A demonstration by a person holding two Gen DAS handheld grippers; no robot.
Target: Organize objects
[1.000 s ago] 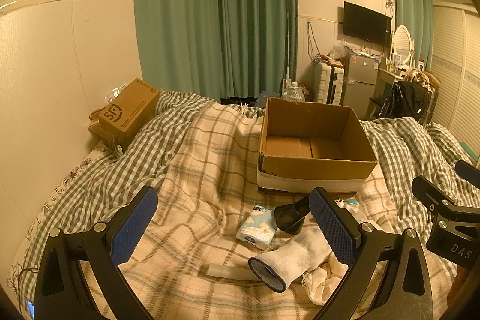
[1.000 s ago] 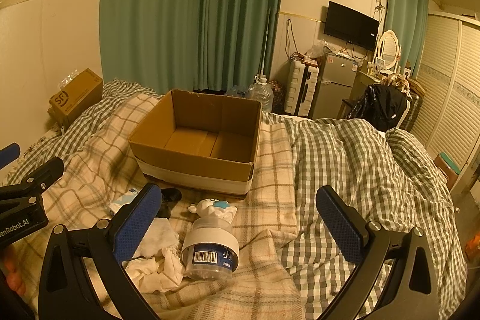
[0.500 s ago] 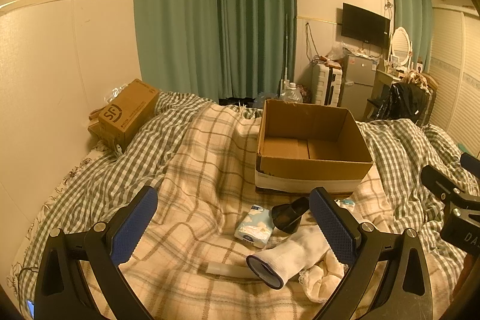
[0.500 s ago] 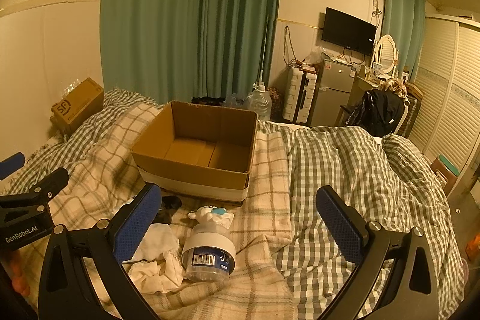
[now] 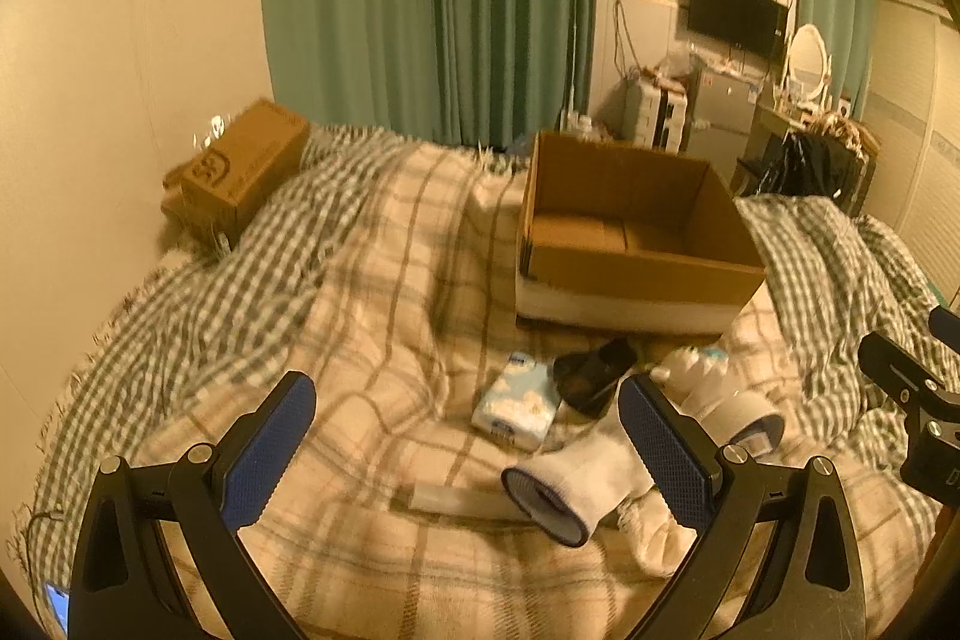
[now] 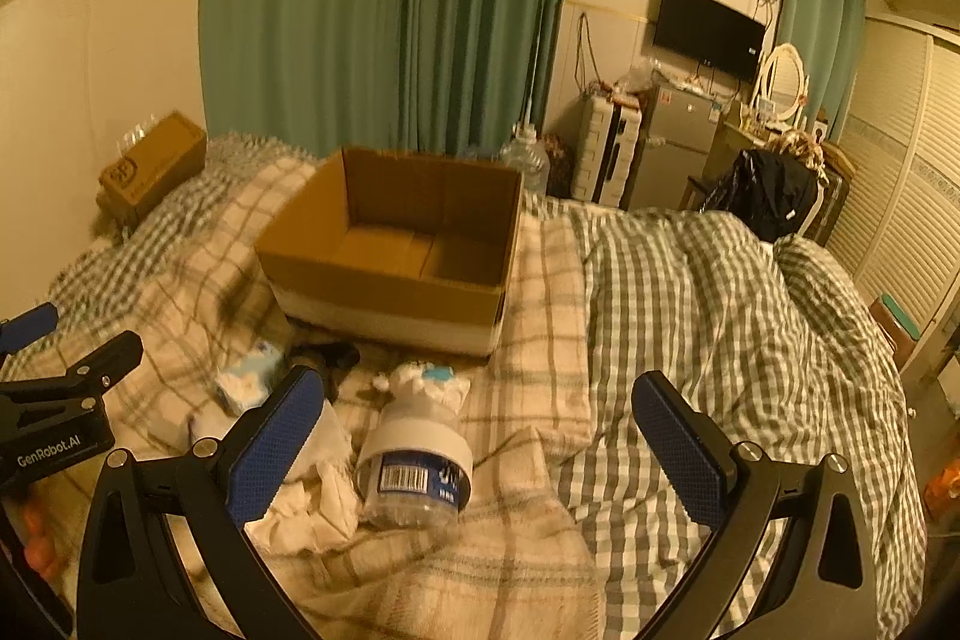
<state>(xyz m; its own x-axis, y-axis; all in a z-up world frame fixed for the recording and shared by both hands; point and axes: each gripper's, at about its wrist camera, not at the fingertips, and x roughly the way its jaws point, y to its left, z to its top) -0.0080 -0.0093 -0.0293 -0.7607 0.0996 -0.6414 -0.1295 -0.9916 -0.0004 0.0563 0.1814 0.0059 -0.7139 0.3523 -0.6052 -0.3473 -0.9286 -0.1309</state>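
An open, empty cardboard box (image 5: 630,244) (image 6: 396,256) sits on the plaid blanket. In front of it lie a tissue pack (image 5: 517,400) (image 6: 249,379), a black cup-like object (image 5: 591,376), a rolled white sock (image 5: 570,484), a flat white strip (image 5: 456,502), a plastic bottle on its side (image 6: 417,451) (image 5: 729,400) and crumpled white cloth (image 6: 312,496). My left gripper (image 5: 465,451) is open and empty above the blanket, short of the sock. My right gripper (image 6: 474,451) is open and empty, with the bottle between its fingers' line of sight.
A closed brown parcel box (image 5: 240,166) lies at the far left by the wall. Green checked bedding (image 6: 720,328) covers the right side. Curtains, a fridge (image 6: 678,142), a TV and a dresser stand beyond the bed.
Both grippers have shifted slightly and the views are a little blurred; the box and items sit slightly lower and closer. Both stay open and empty.
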